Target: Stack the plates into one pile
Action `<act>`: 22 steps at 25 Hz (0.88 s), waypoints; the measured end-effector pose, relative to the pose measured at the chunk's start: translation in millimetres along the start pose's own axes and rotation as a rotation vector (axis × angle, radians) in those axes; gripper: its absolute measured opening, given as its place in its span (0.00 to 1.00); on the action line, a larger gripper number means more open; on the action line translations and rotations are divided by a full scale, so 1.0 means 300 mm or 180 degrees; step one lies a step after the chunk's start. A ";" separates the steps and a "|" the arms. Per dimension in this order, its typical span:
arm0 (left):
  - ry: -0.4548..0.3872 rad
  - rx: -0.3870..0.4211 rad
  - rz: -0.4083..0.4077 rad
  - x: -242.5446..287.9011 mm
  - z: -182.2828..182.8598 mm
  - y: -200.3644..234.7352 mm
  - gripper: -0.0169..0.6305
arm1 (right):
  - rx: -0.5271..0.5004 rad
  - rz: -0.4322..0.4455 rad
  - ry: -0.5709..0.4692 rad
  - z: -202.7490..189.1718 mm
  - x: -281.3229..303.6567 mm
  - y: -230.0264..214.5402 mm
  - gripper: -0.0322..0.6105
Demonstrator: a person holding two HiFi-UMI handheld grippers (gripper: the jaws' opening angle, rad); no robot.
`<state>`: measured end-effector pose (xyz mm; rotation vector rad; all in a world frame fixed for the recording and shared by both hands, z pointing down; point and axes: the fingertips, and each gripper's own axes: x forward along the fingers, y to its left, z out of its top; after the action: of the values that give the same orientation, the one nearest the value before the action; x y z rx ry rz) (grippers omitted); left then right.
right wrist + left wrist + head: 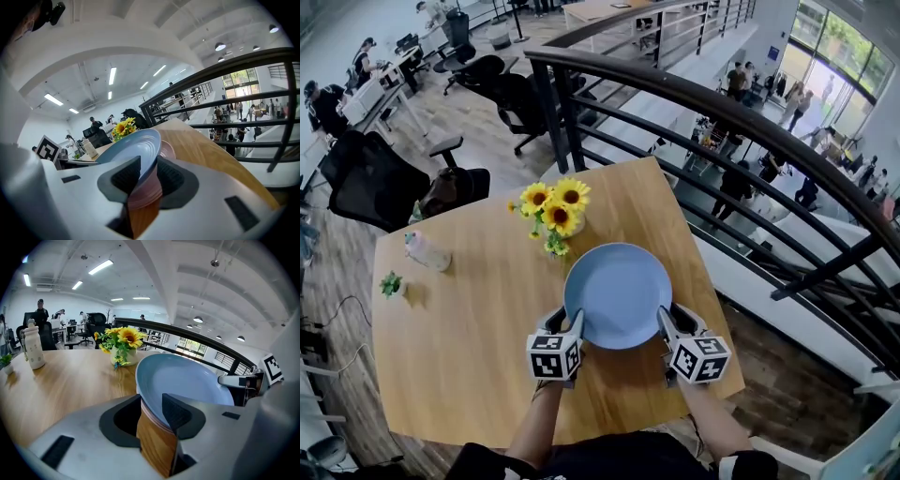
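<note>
Head view: the blue plate point(619, 292) sits over the middle of the wooden surface point(478, 366). The left gripper point(572, 319) is on its rim at about 8 o'clock and the right gripper point(667, 319) at about 4 o'clock. Holding from two opposite sides probably keeps the load level and stops it tipping. A vase of sunflowers point(555, 208) stands at the plate's 11 o'clock, just beyond its rim. A bottle point(427, 251) is well apart at 9 o'clock.

Left gripper view: the left gripper point(152, 411) has its jaws pinched on the near rim of the blue plate point(187, 378), one pad on the upper face. A striped edge shows under the rim, likely a second plate. The sunflowers point(123, 341) lie at 11 o'clock.

Right gripper view: the right gripper point(147, 176) is clamped on the rim as well. Here a pink plate point(166, 152) clearly lies nested under the blue plate point(129, 147), both rims between the jaws. The plates seem to be handled as one pile already, and gripping both rims together should keep them from sliding apart. Whether the pile rests on the surface or hangs just above it I cannot tell.
</note>
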<state>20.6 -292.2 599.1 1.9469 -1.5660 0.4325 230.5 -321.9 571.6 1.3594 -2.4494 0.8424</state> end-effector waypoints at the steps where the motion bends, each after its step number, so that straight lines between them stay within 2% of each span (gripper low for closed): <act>1: 0.0008 0.0006 0.0005 0.005 0.000 -0.002 0.22 | 0.0000 -0.0004 0.0011 -0.002 0.002 -0.006 0.22; 22: 0.0195 0.0034 0.0024 0.067 -0.038 0.023 0.24 | -0.0047 -0.0054 0.0277 -0.079 0.059 -0.046 0.25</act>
<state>20.2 -301.3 621.4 1.9183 -1.5359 0.4999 230.2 -326.3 604.0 1.3082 -2.3707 0.8593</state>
